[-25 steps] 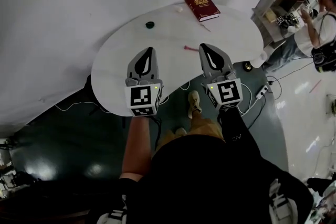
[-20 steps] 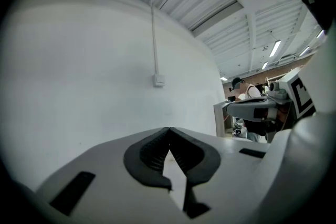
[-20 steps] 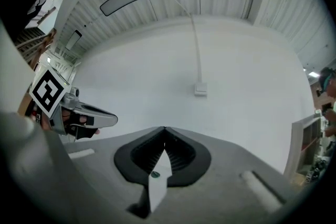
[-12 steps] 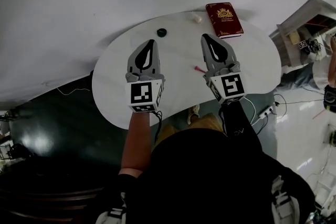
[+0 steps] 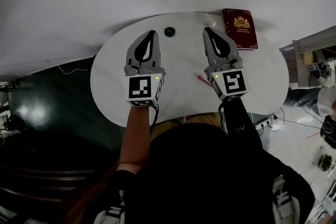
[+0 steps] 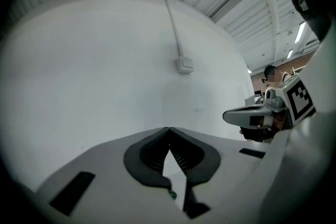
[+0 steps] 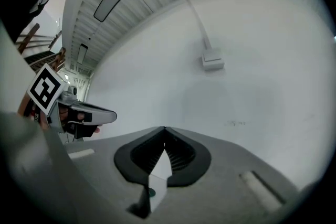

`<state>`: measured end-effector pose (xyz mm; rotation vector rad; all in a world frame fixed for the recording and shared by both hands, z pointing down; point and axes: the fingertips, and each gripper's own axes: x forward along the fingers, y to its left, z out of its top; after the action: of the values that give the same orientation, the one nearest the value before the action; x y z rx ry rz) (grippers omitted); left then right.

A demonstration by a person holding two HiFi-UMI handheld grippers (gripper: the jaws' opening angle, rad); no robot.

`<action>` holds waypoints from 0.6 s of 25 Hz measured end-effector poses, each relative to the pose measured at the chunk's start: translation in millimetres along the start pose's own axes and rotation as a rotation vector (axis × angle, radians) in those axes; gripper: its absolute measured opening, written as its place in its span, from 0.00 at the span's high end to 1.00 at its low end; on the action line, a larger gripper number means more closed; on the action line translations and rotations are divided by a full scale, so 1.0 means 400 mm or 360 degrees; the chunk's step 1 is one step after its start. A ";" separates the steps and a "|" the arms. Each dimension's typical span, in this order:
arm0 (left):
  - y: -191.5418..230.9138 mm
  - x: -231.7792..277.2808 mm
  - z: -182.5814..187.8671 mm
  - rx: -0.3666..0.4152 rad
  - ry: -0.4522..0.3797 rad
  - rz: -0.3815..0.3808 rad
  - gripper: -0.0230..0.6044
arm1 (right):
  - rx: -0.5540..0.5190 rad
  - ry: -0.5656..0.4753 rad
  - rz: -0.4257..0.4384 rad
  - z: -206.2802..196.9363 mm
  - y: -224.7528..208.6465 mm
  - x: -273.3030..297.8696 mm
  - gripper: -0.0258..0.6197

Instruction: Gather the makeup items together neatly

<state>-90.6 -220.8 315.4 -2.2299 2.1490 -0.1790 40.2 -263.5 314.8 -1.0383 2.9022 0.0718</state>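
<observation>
Left claw point(image 5: 151, 33), right claw point(image 5: 206, 30) both closed, empty; small dark round pot point(image 5: 169, 31) lies between tips, nearer left.

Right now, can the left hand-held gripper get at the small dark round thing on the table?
Probably yes: the dark round thing lies just right of the left hand-held gripper, only bare table between. Its shut jaws must open first.

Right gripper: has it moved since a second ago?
Yes. The right gripper has advanced across the white table, its tip now beside the red book.
</observation>
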 end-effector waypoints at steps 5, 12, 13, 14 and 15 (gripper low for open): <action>0.019 0.007 -0.028 -0.0009 0.0035 0.0011 0.95 | 0.0004 0.0051 0.0007 -0.045 -0.003 0.025 0.95; 0.047 0.006 -0.034 -0.0033 0.0035 0.0024 0.95 | 0.0000 0.0156 0.0087 -0.075 0.035 0.080 0.95; 0.050 0.006 -0.039 -0.0028 0.0040 0.0029 0.95 | -0.0014 0.0224 0.0100 -0.107 0.035 0.099 0.95; 0.052 0.003 -0.044 -0.0027 0.0048 0.0034 0.95 | -0.0034 0.0296 0.0131 -0.145 0.039 0.120 0.93; 0.055 0.000 -0.050 -0.0033 0.0057 0.0040 0.95 | -0.0044 0.0364 0.0178 -0.183 0.048 0.142 0.91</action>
<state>-114.6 -220.5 333.1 -2.2263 2.2059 -0.1976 -18.8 -289.5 384.3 -0.9448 3.1727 -0.0025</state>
